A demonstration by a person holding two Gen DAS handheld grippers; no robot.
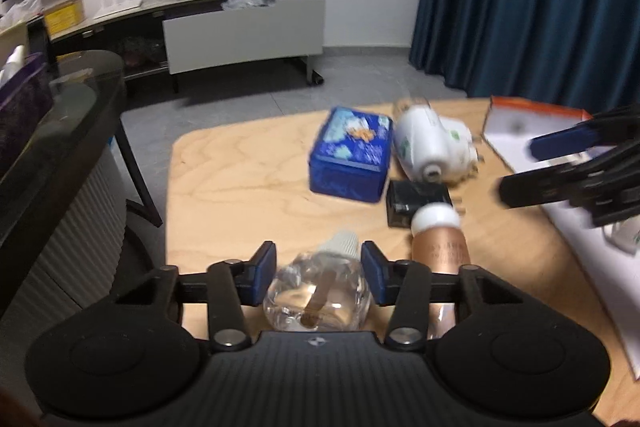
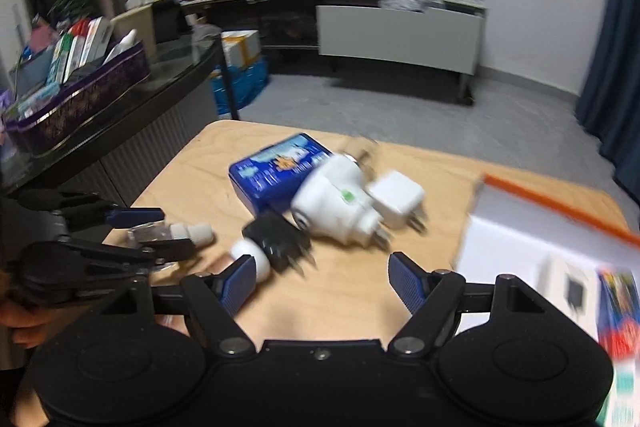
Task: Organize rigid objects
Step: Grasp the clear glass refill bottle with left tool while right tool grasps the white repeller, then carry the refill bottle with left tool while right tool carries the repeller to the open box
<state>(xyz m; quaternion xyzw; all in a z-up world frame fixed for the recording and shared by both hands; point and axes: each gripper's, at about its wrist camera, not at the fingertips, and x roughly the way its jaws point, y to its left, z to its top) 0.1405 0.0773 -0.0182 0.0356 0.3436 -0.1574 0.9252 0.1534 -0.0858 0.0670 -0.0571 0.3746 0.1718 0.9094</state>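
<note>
In the left wrist view, the left gripper (image 1: pixel 319 267) sits at the bottom middle of the frame, and its two blue pads are squeezed tight on a small clear glass bottle with a white ribbed cap (image 1: pixel 320 291). The bottle lies low over the light wooden table (image 1: pixel 224 195), cap pointing away. Just to the right of it lies a shiny copper-pink tube with a round white cap (image 1: pixel 438 241). Behind that cap is a small black plug block (image 1: pixel 416 201). Farther back, in the middle of the frame, are a blue tin box with a picture lid (image 1: pixel 352 157) and, touching its right side, a fat white plug adapter (image 1: pixel 420 147). At the right edge the right gripper (image 1: pixel 520 167) reaches in with its fingers apart, above a flat white box with an orange edge (image 1: pixel 536 113). In the right wrist view, the right gripper (image 2: pixel 322 281) is at the bottom middle, its blue pads wide apart with only bare table between them. The copper-pink tube's white cap (image 2: pixel 250 253) shows just by the left pad. The black plug block (image 2: pixel 280 237), the white adapter (image 2: pixel 336 205), a small white square charger (image 2: pixel 396 199) and the blue tin (image 2: pixel 276 173) lie in a bunch in the middle. At the left, the left gripper (image 2: pixel 168 231) holds the clear bottle (image 2: pixel 172 233) sideways. The white box (image 2: pixel 528 247) is at the right.
</note>
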